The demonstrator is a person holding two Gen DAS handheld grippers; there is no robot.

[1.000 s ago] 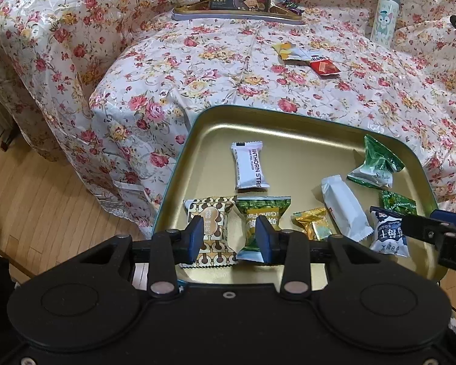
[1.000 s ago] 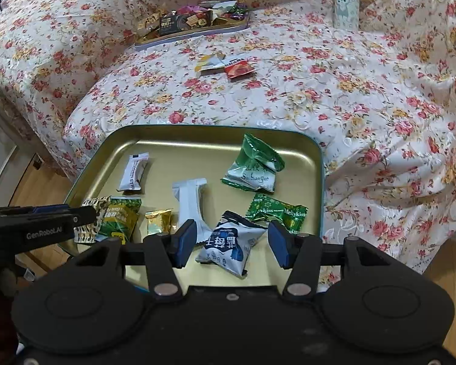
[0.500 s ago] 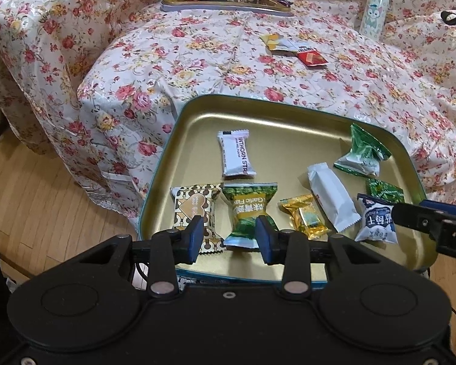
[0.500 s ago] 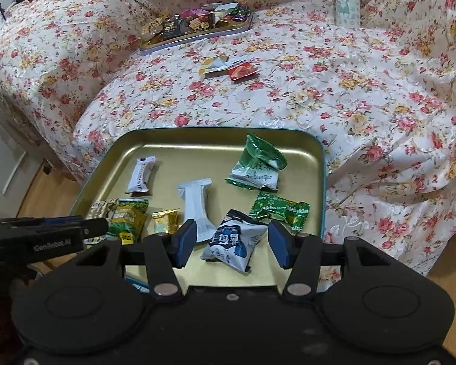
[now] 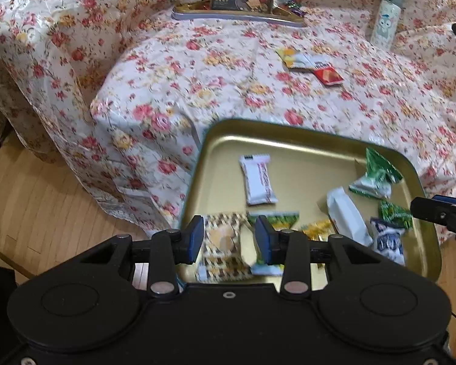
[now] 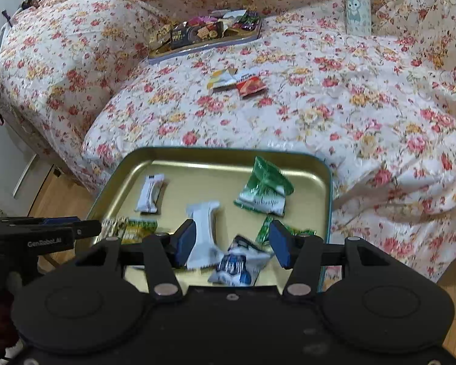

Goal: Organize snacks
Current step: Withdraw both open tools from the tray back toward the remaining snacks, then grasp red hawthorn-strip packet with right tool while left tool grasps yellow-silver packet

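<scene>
A gold tray with a teal rim holds several wrapped snacks: a white bar, a brown patterned packet, a green pouch and a blue-white packet. My left gripper is open above the tray's near left edge, over the brown packet. My right gripper is open above the near right edge, over the blue-white packet. Both hold nothing. Each gripper's side shows in the other's view.
The tray rests at the front edge of a floral-covered sofa. A second tray piled with snacks sits at the back. Loose yellow and red packets lie mid-cushion. A bottle stands back right. Wood floor lies left.
Both grippers have pulled back and risen from the gold tray, so it sits lower and nearer in both views. The jaws stayed open and the snacks did not move.
</scene>
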